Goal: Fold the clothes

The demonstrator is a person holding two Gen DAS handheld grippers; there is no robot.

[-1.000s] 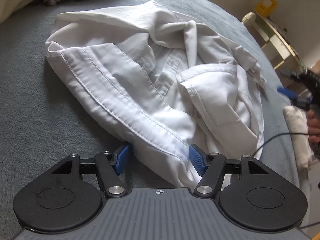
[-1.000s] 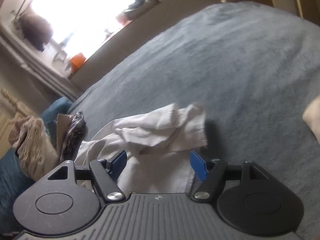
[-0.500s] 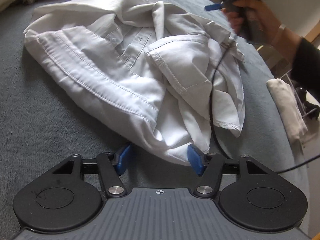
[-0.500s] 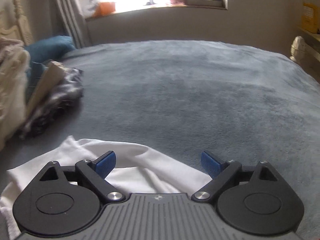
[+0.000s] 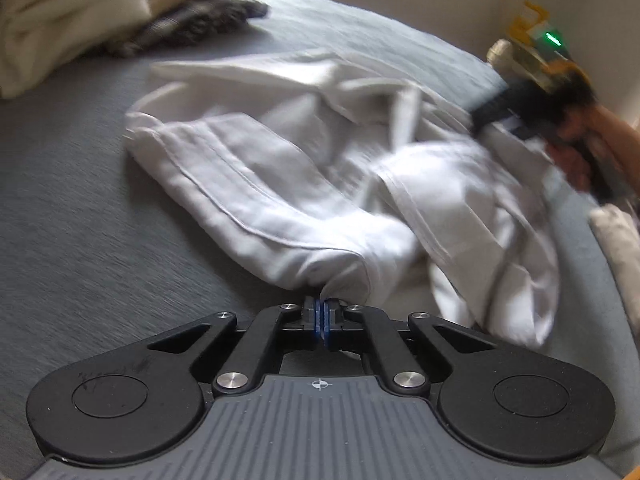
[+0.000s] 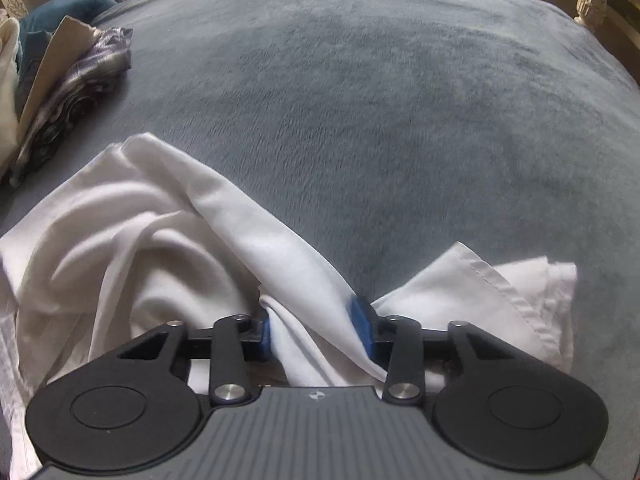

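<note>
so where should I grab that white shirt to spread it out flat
By its stitched hem edges. The left gripper is shut on the near hem of the white shirt, coming in low from the bed's near side. The right gripper has a fold between its pads.

Shirt [image 5: 304,184] on blanket [image 5: 80,208]; clothes pile [image 5: 80,12] behind left; folded cloth [image 5: 616,248] right.

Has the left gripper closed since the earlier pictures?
Yes. The left gripper was open around the hem of the white shirt; now its blue pads meet on a pinch of that hem, on the grey blanket.
</note>
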